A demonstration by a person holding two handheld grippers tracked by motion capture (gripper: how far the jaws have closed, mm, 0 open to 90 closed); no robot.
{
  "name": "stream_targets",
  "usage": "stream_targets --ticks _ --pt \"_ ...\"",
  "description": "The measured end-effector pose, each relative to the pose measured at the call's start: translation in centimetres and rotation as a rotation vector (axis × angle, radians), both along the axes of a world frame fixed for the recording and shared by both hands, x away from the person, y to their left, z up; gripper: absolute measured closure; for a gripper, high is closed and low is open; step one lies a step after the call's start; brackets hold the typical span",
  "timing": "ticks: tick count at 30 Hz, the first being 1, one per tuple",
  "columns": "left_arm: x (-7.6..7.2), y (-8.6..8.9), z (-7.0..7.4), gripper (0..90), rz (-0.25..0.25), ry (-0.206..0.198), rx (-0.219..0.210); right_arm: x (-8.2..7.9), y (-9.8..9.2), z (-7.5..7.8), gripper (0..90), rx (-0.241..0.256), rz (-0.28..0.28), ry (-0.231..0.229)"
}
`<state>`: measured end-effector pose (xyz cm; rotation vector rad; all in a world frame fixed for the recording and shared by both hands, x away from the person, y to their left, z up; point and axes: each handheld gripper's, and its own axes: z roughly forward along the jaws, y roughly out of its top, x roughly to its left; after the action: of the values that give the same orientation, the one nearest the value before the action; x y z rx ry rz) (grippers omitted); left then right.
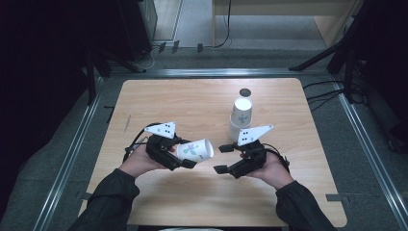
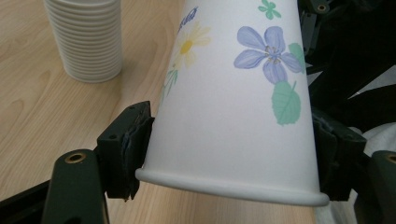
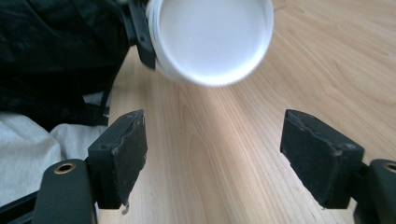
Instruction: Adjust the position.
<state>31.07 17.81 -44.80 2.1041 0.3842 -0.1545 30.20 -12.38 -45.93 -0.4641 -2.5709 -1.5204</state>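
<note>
While my left gripper [image 1: 185,156] is clamped on the flowered paper cup [image 1: 195,150], both pads pressing its wall just above the rolled rim, I hold that cup on its side over the table [image 1: 144,101], its flat base pointing toward three o'clock. From the left gripper view the rim sits low between the jaws and the painted flowers run up the cup's side. My right gripper [image 1: 224,159] waits just beside it at three o'clock, jaws spread wide with nothing between them; in the right gripper view the cup's white base [image 3: 212,35] hangs ahead at twelve o'clock, above and beyond the open pads. Farther out, around one o'clock from my hands, the stack of paper cups [image 1: 239,120] stands upright on the wood, and a small dark round thing [image 1: 245,92] lies just beyond it. I judge one cup is already off the stack and held; what remains looks like a handover or a placing, with the right gripper not yet closed on anything.
</note>
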Motion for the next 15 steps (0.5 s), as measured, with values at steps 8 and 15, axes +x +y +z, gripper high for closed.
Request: stream_targets --ticks 8,15 --pt "0.3 0.5 1.9 25.1 -0.025 0.013 0.029 -0.3 -0.1 0.0 24.9 -0.009 -0.020 -0.013" --pt "1.3 -0.1 2.7 25.0 -0.060 0.002 0.144 -0.1 0.0 -0.1 25.6 -0.011 -0.028 -0.011"
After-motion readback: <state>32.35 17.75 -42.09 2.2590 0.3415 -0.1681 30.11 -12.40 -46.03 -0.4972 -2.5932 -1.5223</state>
